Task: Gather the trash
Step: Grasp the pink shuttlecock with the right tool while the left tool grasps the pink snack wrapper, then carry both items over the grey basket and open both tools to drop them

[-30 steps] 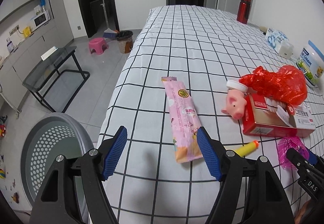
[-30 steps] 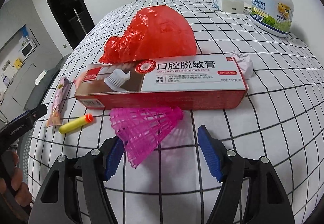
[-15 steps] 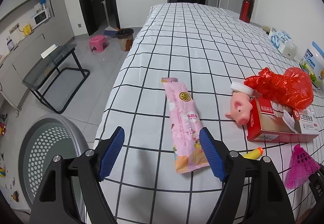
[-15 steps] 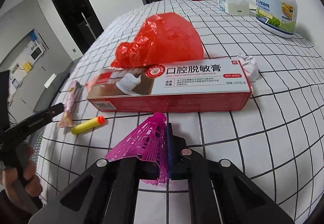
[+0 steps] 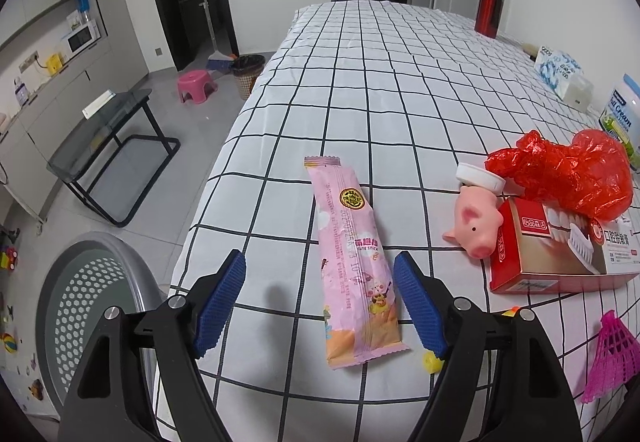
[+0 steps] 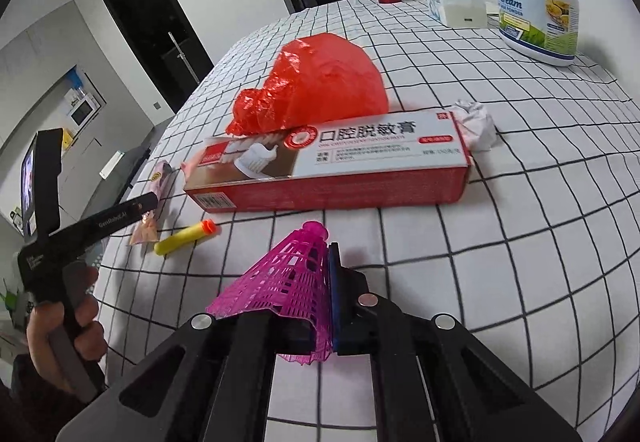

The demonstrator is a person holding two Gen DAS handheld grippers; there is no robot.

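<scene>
Right tool (image 6: 320, 306) clamps one shuttlecock (image 6: 288, 282), lower centre; left tool (image 5: 320, 306) gapes over one wrapper (image 5: 354, 262) by the bed (image 5: 400, 82) edge. Upper bed clear. One box (image 6: 332, 166), one dart (image 6: 186, 242).

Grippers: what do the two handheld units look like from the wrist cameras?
Both grippers, left and right, have matte black angular arms with silver round pivot bolts and blue ribbed finger pads. In the right view, the left unit's black pistol-style handle carries small white lettering.

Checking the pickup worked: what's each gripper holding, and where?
Right gripper: pink plastic shuttlecock, pinched across its mesh skirt. Left gripper: nothing.
</scene>
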